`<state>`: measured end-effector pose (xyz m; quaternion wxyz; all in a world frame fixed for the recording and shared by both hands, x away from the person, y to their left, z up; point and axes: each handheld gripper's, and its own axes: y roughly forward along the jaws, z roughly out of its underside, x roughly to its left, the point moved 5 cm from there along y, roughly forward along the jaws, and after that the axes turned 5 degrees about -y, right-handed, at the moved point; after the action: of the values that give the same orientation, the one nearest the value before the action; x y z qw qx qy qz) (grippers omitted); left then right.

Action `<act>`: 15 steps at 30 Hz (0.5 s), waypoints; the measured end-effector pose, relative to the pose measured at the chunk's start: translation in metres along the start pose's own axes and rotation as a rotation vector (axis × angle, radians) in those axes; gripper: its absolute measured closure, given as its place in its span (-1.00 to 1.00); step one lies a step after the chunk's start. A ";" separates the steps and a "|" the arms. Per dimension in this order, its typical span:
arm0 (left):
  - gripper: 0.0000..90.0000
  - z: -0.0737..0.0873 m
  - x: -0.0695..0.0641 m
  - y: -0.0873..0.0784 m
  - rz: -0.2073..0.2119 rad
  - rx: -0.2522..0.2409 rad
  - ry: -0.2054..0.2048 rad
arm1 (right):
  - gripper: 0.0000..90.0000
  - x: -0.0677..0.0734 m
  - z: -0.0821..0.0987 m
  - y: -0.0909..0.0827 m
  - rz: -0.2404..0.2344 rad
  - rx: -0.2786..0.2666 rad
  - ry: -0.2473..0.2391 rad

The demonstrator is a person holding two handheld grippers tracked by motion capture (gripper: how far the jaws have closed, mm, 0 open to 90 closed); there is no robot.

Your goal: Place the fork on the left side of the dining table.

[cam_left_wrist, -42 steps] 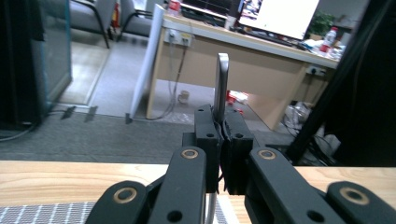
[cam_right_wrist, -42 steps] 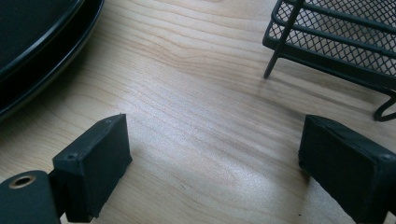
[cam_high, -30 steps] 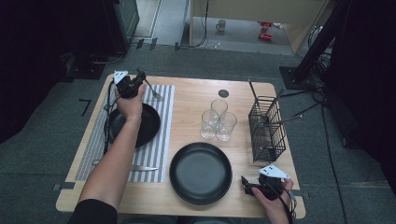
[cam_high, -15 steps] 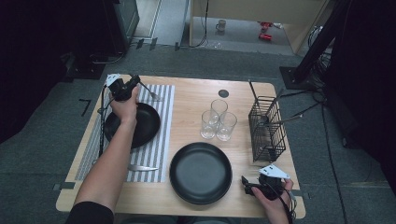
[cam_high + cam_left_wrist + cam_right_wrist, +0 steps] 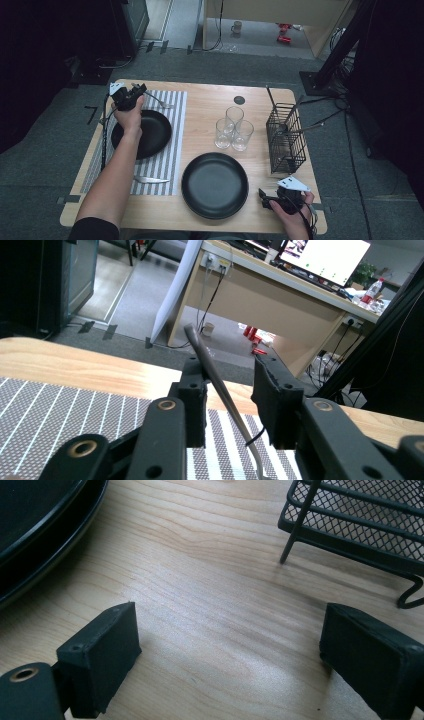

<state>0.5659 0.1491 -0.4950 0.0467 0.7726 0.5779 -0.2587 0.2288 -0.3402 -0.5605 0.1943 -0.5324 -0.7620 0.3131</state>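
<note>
My left gripper [image 5: 134, 93] is at the far left of the table, over the top of the striped placemat [image 5: 172, 150]. Its jaws have just been opening. A metal fork [image 5: 207, 365] still stands between them, its handle leaning on the left pad and apart from the right one. In the high view the fork [image 5: 161, 104] lies on the mat just right of the gripper. My right gripper [image 5: 265, 198] rests at the table's front right corner, and its jaws [image 5: 230, 665] stand wide open over bare wood.
One black plate [image 5: 147, 134] lies on the placemat, a second black plate [image 5: 215, 186] near the front middle. A knife [image 5: 150, 179] lies at the mat's near end. Three glasses [image 5: 234, 131] stand mid-table, with a black wire basket [image 5: 286, 140] to their right.
My left gripper has shifted a little to the left and toward the person, low over the mat. The right hand has stayed where it was.
</note>
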 end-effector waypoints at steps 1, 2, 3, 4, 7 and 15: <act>0.47 0.000 0.000 0.000 0.000 0.000 0.000 | -0.80 0.000 0.000 0.000 0.000 0.000 0.000; 0.46 0.000 0.004 -0.001 -0.001 0.000 -0.006 | -0.80 0.000 0.000 0.000 0.000 0.000 0.000; 0.44 0.000 0.004 -0.001 -0.001 0.000 -0.006 | -0.80 0.000 0.000 0.000 0.000 0.000 0.000; 0.44 0.000 0.007 -0.002 -0.008 0.003 -0.009 | -0.80 0.000 0.000 0.000 0.000 0.000 0.000; 0.34 0.000 0.014 -0.004 -0.024 0.028 -0.011 | -0.80 0.000 0.000 0.000 0.000 0.000 0.001; 0.25 0.004 0.025 -0.005 -0.058 0.059 -0.005 | -0.80 0.000 0.000 0.000 0.001 0.001 0.004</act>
<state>0.5655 0.1711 -0.5084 0.0177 0.7559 0.5920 -0.2789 0.2287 -0.3403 -0.5605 0.1960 -0.5334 -0.7612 0.3126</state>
